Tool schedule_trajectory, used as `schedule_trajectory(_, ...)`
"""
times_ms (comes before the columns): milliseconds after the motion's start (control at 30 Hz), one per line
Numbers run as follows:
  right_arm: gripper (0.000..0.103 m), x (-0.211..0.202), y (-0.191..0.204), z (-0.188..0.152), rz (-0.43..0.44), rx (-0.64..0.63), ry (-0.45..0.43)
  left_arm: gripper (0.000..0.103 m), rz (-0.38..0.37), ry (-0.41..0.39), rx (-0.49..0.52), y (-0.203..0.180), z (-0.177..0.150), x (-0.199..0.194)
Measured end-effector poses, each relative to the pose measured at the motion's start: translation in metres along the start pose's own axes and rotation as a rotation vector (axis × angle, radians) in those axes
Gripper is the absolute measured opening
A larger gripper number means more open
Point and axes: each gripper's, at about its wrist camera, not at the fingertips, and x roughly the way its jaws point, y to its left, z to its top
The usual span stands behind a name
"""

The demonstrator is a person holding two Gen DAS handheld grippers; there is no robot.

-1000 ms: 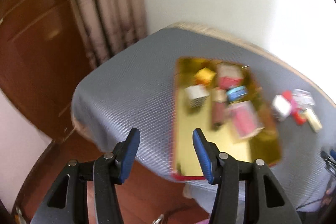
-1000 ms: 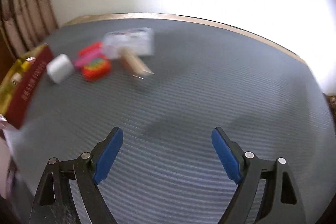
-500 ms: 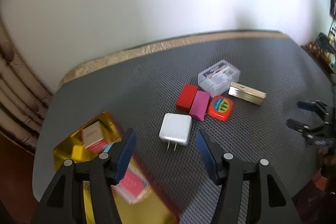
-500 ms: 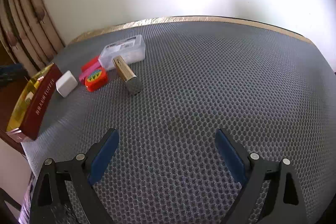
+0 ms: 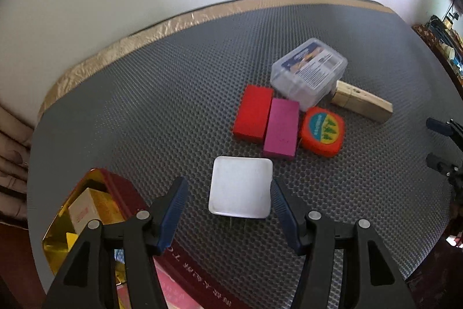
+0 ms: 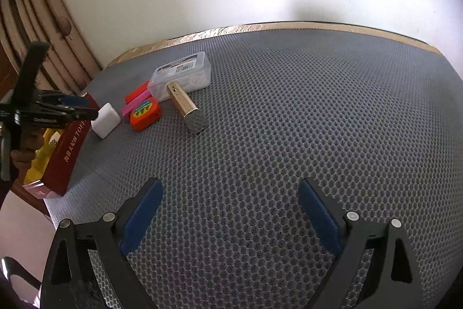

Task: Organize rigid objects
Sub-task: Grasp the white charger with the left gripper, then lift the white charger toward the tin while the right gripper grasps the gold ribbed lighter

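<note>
The left gripper [image 5: 230, 200] hangs spread over the white charger [image 5: 240, 187], which lies flat on the grey mat [image 5: 144, 106] between its pads, untouched, with its prongs toward six o'clock. At one o'clock from it, the red block [image 5: 253, 113] and magenta block [image 5: 280, 131] lie side by side, long axes running twelve to six. The right gripper [image 6: 230, 217] stands spread wide over bare mat, holding nothing.

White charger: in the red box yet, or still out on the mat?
Out. The white charger lies flat on the grey mat, beside the red box, between the open left claw's fingers, apparently untouched.
</note>
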Motion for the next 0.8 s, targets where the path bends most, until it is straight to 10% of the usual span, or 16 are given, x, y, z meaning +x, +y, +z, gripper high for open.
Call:
schedule_trajectory(367,0.096,0.002,-0.004,0.002,0.015,0.014,0.019,0.062,-0.032,0.127,0.054,-0.009,0.004,0.045)
schedule_trajectory(800,0.098,0.012,0.002,0.005,-0.001,-0.016,0.039,0.051,-0.021,0.059,-0.172,-0.027,-0.022,0.007)
